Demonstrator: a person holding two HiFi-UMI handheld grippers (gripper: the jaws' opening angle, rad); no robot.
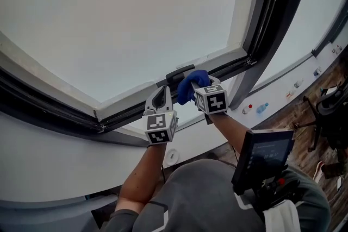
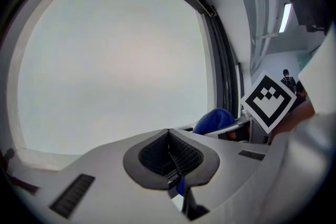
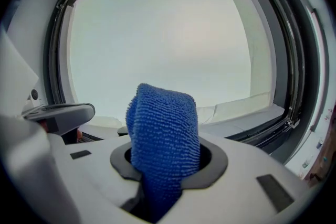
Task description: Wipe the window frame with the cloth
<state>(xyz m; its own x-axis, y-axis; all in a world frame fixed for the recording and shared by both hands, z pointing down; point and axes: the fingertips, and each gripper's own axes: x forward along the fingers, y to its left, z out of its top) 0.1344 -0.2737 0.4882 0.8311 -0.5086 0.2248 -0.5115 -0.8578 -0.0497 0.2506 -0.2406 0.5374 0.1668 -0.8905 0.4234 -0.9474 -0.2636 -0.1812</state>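
— Closest to the lens is the person's grey-clad chest, with one dark screen unit (image 1: 262,156) on it. Beyond that, what is there to count?

— Two claws, each with one marker cube. One blue cloth (image 3: 164,136). One window frame (image 1: 60,111) in front of the person, with one dark handle (image 1: 179,72) on its lower rail. A second window runs off to the right.

— And the claws?

— The right claw (image 3: 165,165) is clamped on the cloth, which stands up from its jaws as a folded lump. The cloth sits at the lower rail, just beside the handle; whether it touches cannot be told. The left claw (image 2: 169,150) has its jaws together with nothing gripped, just beside the right one.

— What could go wrong?

— Probably a snag: dragged past the handle, the cloth may catch and pull out of the jaws. The claws are near enough that a sideways stroke could knock them together. A bunched cloth may also miss the rail's corners.
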